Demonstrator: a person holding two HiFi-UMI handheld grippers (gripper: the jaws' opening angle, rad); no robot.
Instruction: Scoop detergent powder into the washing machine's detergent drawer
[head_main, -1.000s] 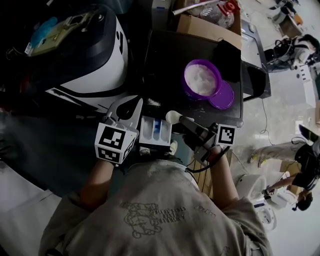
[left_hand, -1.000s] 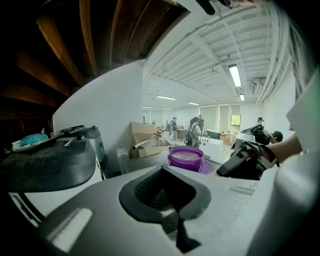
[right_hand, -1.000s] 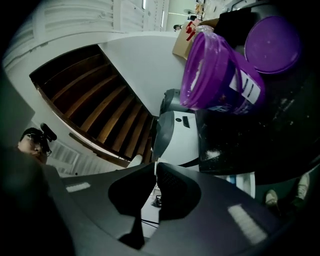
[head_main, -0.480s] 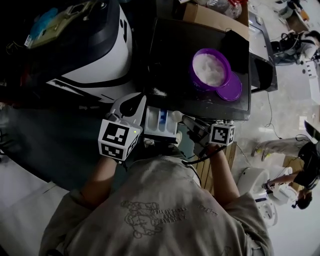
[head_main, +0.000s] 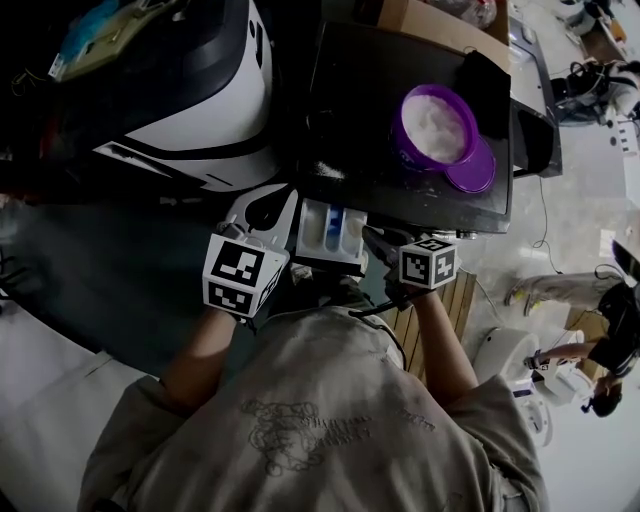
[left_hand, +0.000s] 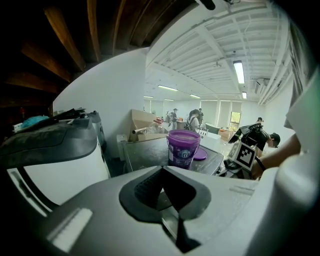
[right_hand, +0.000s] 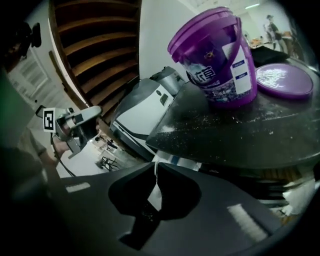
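The white detergent drawer (head_main: 328, 235) with a blue insert sticks out from under the dark machine top (head_main: 380, 110). The purple bucket (head_main: 438, 125) of white powder stands on that top, also seen as the bucket (right_hand: 217, 55) and the bucket (left_hand: 183, 148). My right gripper (head_main: 372, 240) sits at the drawer's right edge, shut on a thin white scoop handle (right_hand: 152, 195); the scoop's bowl is hidden. My left gripper (head_main: 264, 207) hovers just left of the drawer, shut with nothing between its jaws.
The bucket's purple lid (head_main: 472, 172) lies beside it; spilled powder speckles the dark top (right_hand: 240, 125). A white-and-black appliance (head_main: 190, 90) stands at the left. A cardboard box (head_main: 440, 22) sits behind. People stand in the far room.
The right gripper has rolled so its marker cube faces up, and it has closed in on the drawer's right edge; the scoop bowl no longer shows. The left gripper has hardly moved.
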